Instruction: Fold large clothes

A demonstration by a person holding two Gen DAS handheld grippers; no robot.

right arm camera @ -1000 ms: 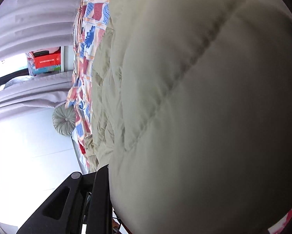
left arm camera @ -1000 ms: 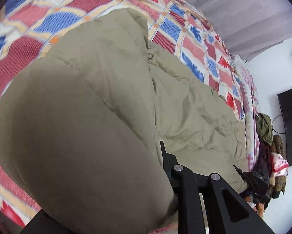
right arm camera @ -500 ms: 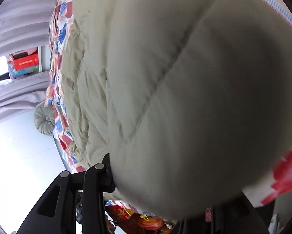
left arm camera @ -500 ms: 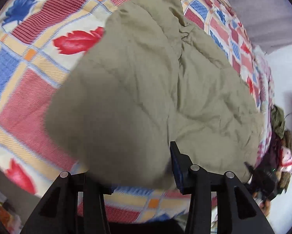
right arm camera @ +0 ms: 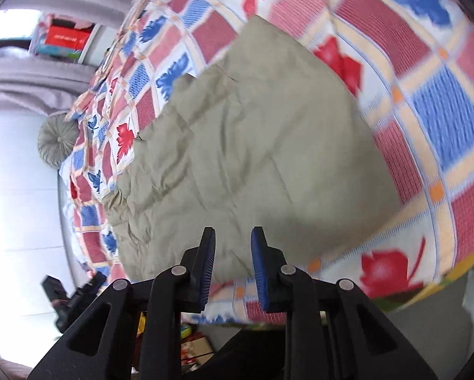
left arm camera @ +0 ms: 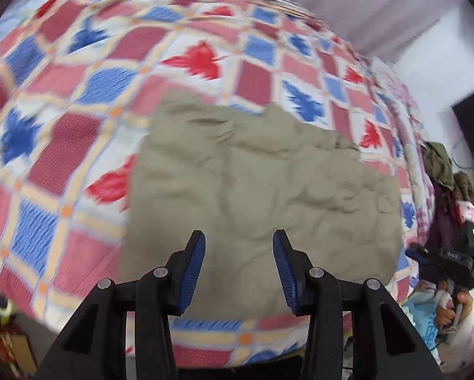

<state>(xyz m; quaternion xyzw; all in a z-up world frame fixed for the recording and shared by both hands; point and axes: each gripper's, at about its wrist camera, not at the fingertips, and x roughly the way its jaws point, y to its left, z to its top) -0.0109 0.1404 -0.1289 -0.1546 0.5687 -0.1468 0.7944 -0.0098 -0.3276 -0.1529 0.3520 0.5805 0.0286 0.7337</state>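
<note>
Motion blur smears the patterned bedspread (left arm camera: 62, 101) on the left of my left wrist view, so its leaf prints run soft. The olive quilted garment (left arm camera: 262, 190) is blurred too; I cannot tell whether it is a coat or a blanket. My other gripper (left arm camera: 446, 259) is small at the right edge, its jaws unreadable from there. In my right wrist view, the clutter (right arm camera: 192, 342) under the bed edge sits mostly behind my fingers (right arm camera: 205, 266), unidentifiable.
</note>
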